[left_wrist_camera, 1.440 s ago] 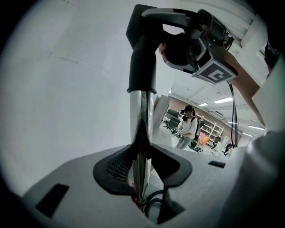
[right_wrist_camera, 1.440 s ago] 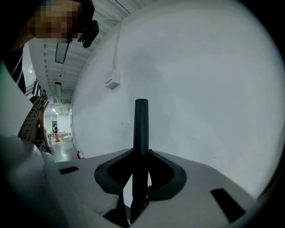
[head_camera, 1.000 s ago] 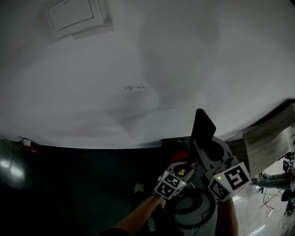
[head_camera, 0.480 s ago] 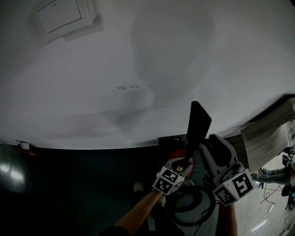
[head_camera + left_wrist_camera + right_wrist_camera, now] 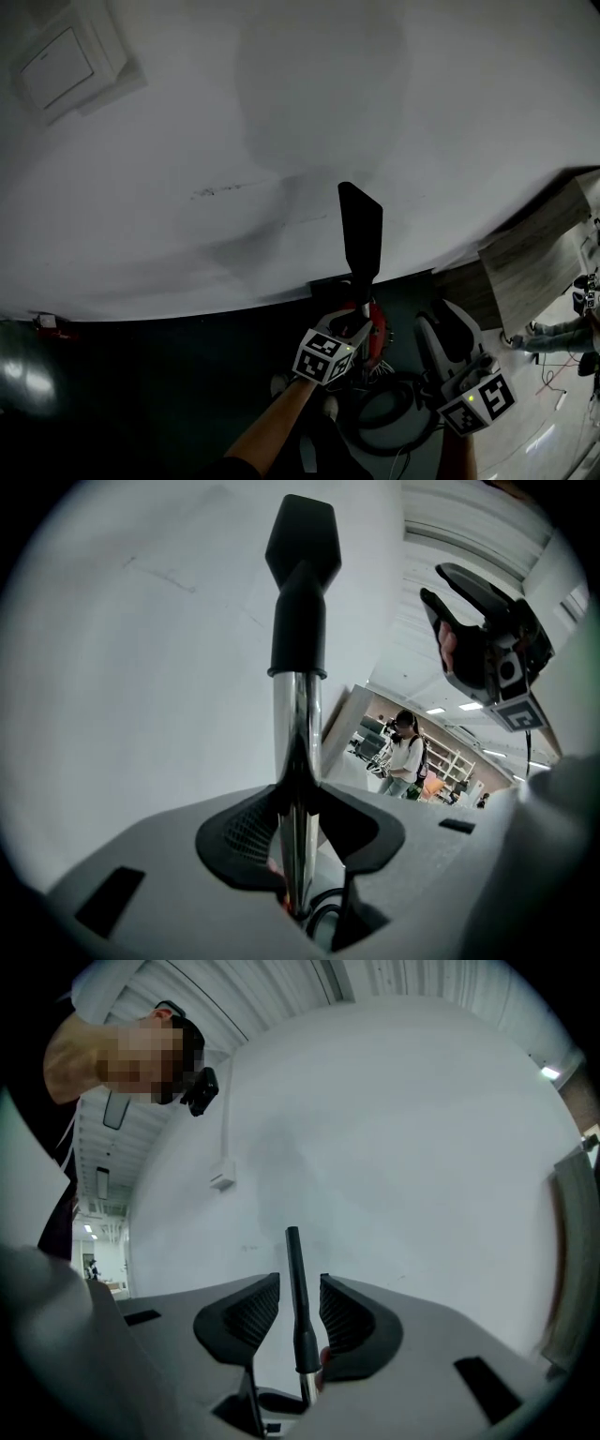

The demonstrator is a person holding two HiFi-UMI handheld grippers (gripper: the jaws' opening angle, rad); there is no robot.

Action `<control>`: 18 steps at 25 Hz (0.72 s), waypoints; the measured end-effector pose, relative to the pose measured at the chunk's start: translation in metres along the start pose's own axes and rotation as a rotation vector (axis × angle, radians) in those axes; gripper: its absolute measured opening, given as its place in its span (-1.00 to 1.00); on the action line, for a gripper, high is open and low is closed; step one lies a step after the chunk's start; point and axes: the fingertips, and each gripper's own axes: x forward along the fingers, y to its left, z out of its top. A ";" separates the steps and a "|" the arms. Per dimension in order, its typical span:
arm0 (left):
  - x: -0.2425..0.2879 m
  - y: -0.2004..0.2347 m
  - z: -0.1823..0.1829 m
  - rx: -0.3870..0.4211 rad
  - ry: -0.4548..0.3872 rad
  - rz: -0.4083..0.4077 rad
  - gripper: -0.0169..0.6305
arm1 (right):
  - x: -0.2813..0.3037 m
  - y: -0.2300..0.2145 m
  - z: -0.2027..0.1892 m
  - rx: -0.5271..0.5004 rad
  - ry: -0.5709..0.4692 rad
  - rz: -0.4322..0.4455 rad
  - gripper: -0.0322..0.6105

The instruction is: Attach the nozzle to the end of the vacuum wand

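— Right gripper [image 5: 442,328] has come off the nozzle [image 5: 361,230] and drawn away to the right and lower in the head view. A second ago it sat right against it.
— And its jaws?
— Wide apart, and they have just been opening. Its own view lines the nozzle up in the gap, but farther off. Neither of its pads [image 5: 255,1309] touches it, and nothing is held.
— Start big, then. What fills the pictures?
— White wall [image 5: 281,112], with a switch plate [image 5: 58,64] that has slid toward the top left corner of the head view.
— The wand?
— Chrome wand [image 5: 293,733] stands nearly upright in front of the wall, straighter and farther left than before. The black nozzle sits on its upper end, collar over the tube and flat wide tip on top.
— Who holds it?
— Left gripper [image 5: 298,829], jaws partly closed and both pressed on the tube low down, well below the nozzle. That grip looks unchanged.
— Anything smaller?
— In the left gripper view the right gripper shows high at the right, well apart from the nozzle, its fingers [image 5: 469,576] spread.
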 end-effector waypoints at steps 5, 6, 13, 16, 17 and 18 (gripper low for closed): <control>0.000 0.016 -0.002 -0.035 -0.005 0.027 -0.53 | -0.014 -0.010 -0.011 0.013 0.018 -0.031 -0.46; -0.001 0.017 -0.003 -0.036 -0.003 0.029 -0.53 | -0.017 -0.012 -0.014 0.009 0.027 -0.037 -0.46; -0.009 0.036 -0.016 -0.057 0.015 0.058 -0.51 | -0.016 -0.006 -0.012 0.041 0.005 -0.036 -0.46; -0.011 0.036 -0.017 -0.057 0.014 0.061 -0.50 | -0.020 -0.009 -0.018 0.026 0.023 -0.045 -0.46; -0.011 0.036 -0.017 -0.056 0.014 0.063 -0.50 | -0.021 -0.009 -0.020 0.021 0.028 -0.045 -0.46; -0.011 0.035 -0.017 -0.053 0.017 0.067 -0.50 | -0.021 -0.009 -0.021 0.019 0.029 -0.044 -0.46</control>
